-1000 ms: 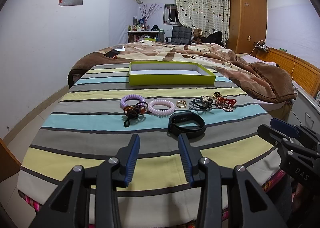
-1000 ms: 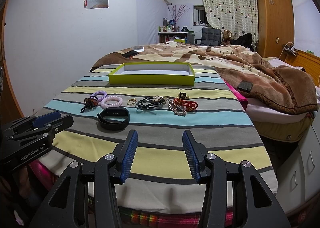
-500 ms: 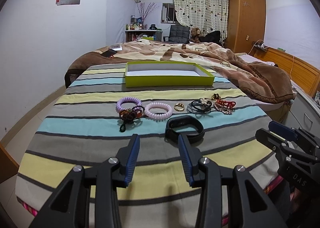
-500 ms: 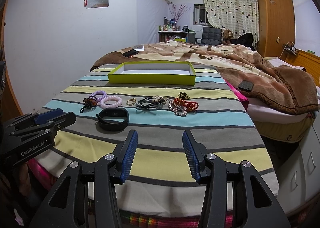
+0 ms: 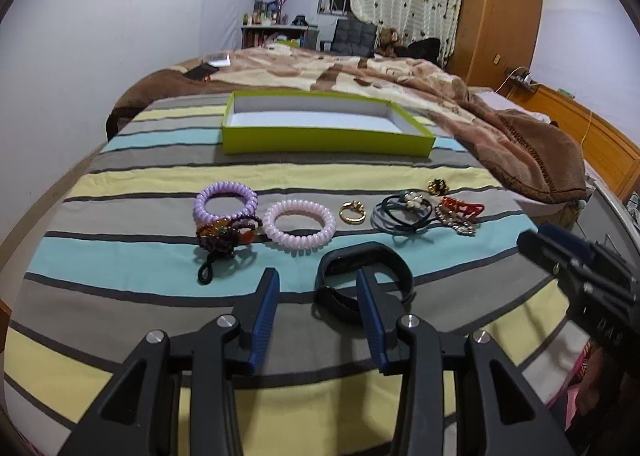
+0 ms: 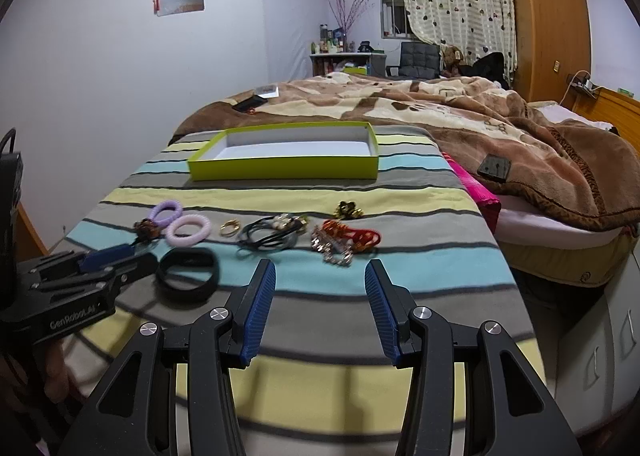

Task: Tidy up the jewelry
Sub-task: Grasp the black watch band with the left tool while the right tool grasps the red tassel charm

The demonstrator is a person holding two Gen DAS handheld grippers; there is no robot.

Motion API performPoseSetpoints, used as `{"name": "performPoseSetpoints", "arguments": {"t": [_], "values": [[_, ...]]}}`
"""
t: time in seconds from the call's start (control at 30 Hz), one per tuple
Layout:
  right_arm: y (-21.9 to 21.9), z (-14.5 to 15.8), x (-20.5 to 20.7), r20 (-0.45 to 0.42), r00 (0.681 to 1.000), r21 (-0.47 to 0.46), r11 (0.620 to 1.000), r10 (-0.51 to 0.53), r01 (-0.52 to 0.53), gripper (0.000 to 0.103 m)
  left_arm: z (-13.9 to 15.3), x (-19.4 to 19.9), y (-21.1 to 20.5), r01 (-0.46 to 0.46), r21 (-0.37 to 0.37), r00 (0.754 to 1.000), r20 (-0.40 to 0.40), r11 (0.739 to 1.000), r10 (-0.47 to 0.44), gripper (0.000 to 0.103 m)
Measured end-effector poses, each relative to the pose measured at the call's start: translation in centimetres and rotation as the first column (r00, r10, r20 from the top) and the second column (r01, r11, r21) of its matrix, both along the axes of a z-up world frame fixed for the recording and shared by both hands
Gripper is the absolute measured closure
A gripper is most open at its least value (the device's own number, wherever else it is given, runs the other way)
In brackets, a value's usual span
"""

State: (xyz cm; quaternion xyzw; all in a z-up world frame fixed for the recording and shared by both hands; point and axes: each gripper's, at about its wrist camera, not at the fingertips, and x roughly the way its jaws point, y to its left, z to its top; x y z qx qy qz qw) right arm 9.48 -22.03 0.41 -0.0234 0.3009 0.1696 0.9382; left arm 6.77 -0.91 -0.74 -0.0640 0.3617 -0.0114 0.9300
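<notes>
The black wristband (image 5: 362,283) is lying on the striped bedspread (image 5: 120,260) of the bed, nearest of all the jewelry, and the right finger of the left hand-held gripper (image 5: 318,284) is overlapping its loop in the left wrist view, though whether it is touching cannot be told; the jaws are standing wide apart and gripping nothing. Just beyond the band, a row of pieces is sitting across a grey stripe: a purple coil hair tie (image 5: 226,201) with a dark beaded bracelet (image 5: 226,234) lying against its near side, a pink coil hair tie (image 5: 300,228) just beside those, a small gold ring (image 5: 353,212), a bundle of dark elastic bands (image 5: 402,215) with a pale flower on it, a red and rhinestone clip cluster (image 5: 460,213), and a small gold ornament (image 5: 438,186) just behind. Farther back, well apart from the row, an open green box (image 5: 320,141) with a white interior is resting on the bedspread. The right hand-held gripper (image 6: 320,284) is hovering above the bedspread near the clip cluster, its jaws spread wide and carrying nothing. A brown blanket (image 6: 520,135) is covering the far part of the bed.
</notes>
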Motion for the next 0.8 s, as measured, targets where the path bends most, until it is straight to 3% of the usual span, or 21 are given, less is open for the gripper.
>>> {"name": "performPoseSetpoints", "arguments": {"t": [0.23,0.5,0.73,0.8], "values": [[-0.7,-0.4,4.1,-0.066,0.997,-0.019,0.999,0.026,-0.028,0.055,-1.1,1.8,-0.1,0.007,-0.014,0.997,-0.074,1.0,-0.008,0.063],[-1.2,-1.9,8.5,-0.181,0.977,-0.087,0.988,0.112,-0.129,0.055,-1.2,2.4,-0.9,0.03,0.015,0.995,-0.093,0.999,-0.029,0.082],[-0.4,-3.0,10.4,-0.242,0.951,-0.134,0.964,0.191,-0.228,0.055,-1.1,2.7,-0.8,0.042,0.026,0.994,-0.098,0.999,-0.039,0.082],[-0.3,-2.9,10.7,-0.25,0.946,-0.129,0.962,0.205,-0.242,0.06,-1.1,2.7,-0.7,0.044,0.024,0.994,-0.1,0.999,-0.042,0.083]]}}
